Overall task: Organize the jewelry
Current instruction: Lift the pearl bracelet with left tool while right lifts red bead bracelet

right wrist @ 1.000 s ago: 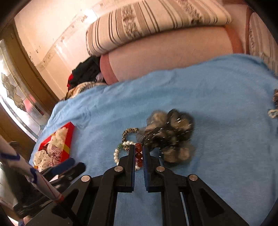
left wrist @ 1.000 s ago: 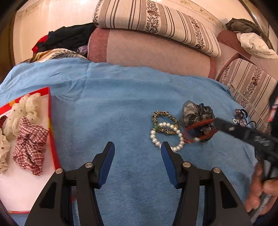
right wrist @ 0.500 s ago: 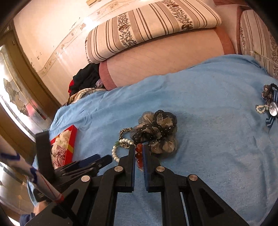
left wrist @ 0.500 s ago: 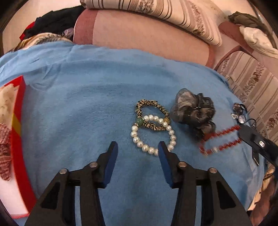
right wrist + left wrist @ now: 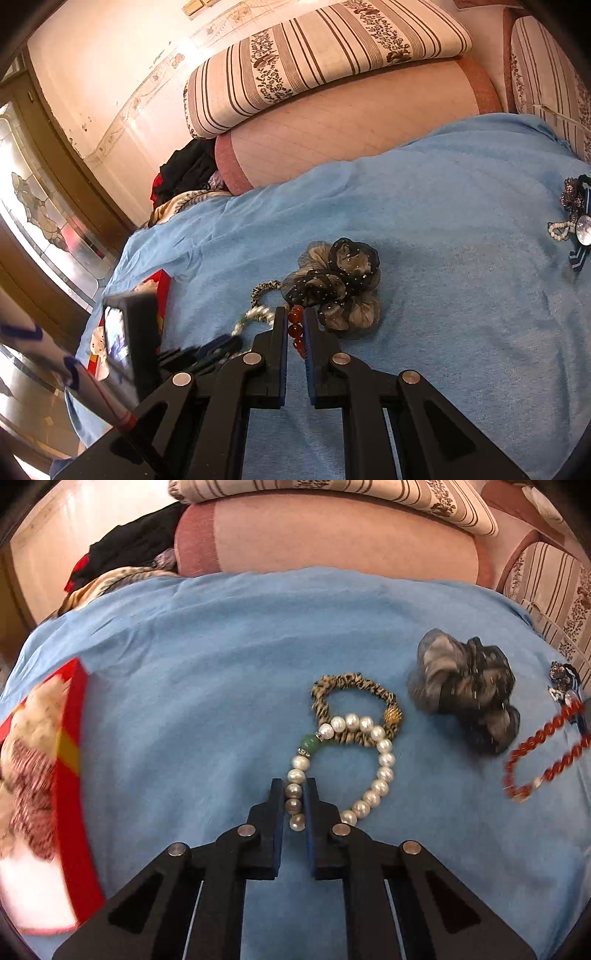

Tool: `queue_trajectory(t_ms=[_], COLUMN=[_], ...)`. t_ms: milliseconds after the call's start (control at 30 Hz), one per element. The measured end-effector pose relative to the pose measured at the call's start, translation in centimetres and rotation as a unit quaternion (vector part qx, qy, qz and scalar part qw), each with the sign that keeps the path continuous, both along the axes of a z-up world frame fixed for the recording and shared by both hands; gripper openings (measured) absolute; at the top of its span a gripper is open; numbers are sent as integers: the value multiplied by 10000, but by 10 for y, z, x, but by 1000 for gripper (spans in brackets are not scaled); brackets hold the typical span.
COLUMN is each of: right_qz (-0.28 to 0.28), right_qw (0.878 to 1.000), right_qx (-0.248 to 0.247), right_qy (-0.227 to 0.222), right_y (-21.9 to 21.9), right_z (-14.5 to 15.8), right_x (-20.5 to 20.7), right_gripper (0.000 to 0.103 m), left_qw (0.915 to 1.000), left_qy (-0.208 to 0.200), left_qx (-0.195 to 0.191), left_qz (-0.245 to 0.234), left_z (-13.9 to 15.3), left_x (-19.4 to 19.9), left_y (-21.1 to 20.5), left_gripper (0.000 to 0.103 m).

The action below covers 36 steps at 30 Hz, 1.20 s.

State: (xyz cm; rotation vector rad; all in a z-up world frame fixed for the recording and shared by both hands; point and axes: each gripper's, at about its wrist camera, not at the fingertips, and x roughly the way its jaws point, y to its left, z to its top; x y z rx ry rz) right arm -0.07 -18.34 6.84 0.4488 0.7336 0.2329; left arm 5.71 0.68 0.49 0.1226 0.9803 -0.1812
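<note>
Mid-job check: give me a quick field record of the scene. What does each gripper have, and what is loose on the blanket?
left gripper: shut on white pearl bracelet with a green bead
right gripper: shut on red bead bracelet
surface: blue blanket
under the pearls: leopard-print fabric hair tie, overlapped by the pearl loop
loose beside them: grey-black gauze scrunchie
far right: dark bow brooch with small pearls
container: red-rimmed box at left, holding fabric scrunchies

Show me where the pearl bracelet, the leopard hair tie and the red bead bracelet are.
pearl bracelet [image 5: 384,775]: left wrist view, on a pearl of its right side.
leopard hair tie [image 5: 354,681]: left wrist view, on its far arc.
red bead bracelet [image 5: 546,734]: left wrist view, on its upper strand.
</note>
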Motion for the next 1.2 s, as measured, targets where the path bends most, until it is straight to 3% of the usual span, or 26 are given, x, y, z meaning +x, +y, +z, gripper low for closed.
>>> queue_trajectory(t_ms=[133,367,600,867,1200], right_qz=[46,135,220,265,311], right_qw=[10000,9997,9995,9992,9989], right_qx=[-35,-160,-244,-280,-321], right_qy=[-20,85,29,-53,-128], right_y=[5,16,23,28,35], right_z=[1,-6,-6,-2,0], right_x=[-2,0,0,-3,-7], right_gripper=[9,9,9,9,9], left_qw=[10000,9994,9993,9966,9932], left_qy=[71,195,-216,-659,-882], left_qx=[-38,-286,-282,-493,-740], left_qz=[26,92,149,42,148], left_z=[2,-1,4,40,66], left_x=[-17,-7,-24,-45,-58], left_y=[20,24,22,23,42], left_gripper=[10,13,9,9,9])
